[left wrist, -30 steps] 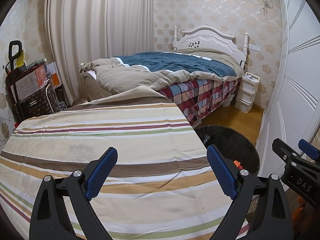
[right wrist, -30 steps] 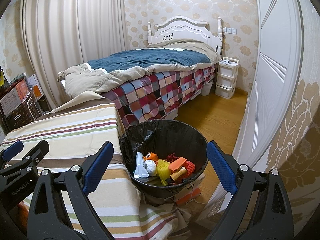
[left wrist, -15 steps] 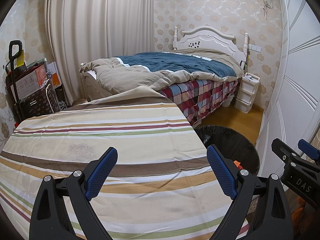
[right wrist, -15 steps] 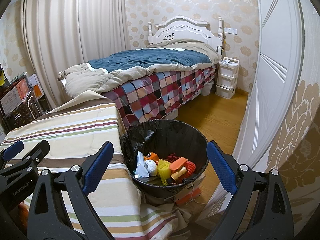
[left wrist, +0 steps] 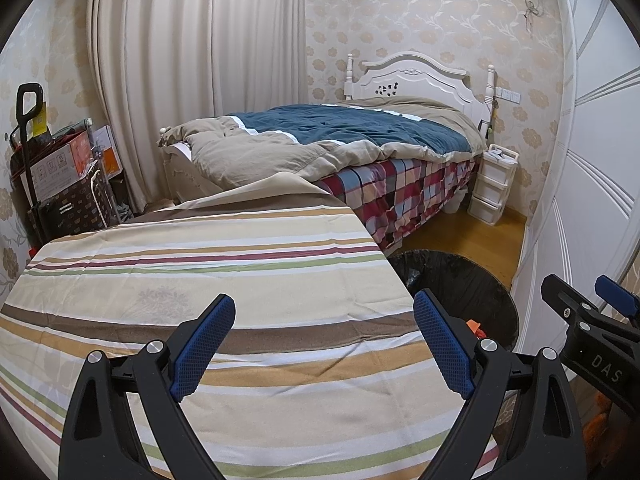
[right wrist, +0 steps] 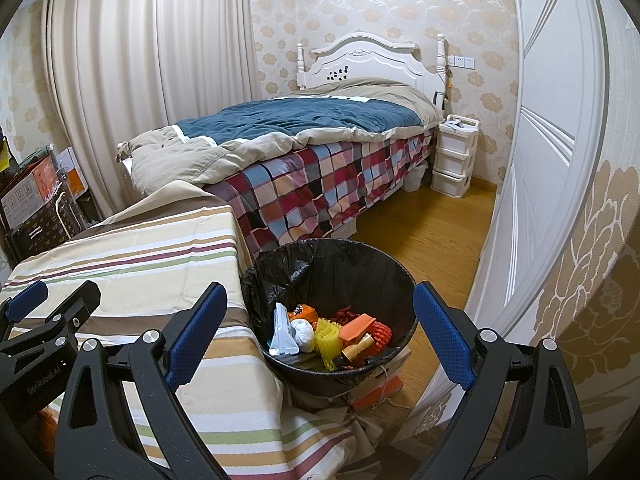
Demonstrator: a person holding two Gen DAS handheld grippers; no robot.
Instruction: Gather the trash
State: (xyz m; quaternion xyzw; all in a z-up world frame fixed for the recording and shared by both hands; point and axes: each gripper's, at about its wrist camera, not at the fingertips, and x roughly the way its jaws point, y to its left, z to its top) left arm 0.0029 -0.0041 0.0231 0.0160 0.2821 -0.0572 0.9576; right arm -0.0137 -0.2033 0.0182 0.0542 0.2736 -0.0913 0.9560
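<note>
Both grippers empty, trash sitting in the bin

Left hand-held gripper spread wide over the bare striped desk; right hand-held gripper spread too, above the black-lined bin at the desk's 3 o'clock edge. Wrappers and orange and yellow bits lie inside. Likely finished; scan the desk before stopping, and keep the fingers off the liner.

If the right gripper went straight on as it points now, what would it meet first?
Probably the black-lined round trash bin ahead of the open right gripper, likely its rim or the trash inside; depth is unclear.
</note>
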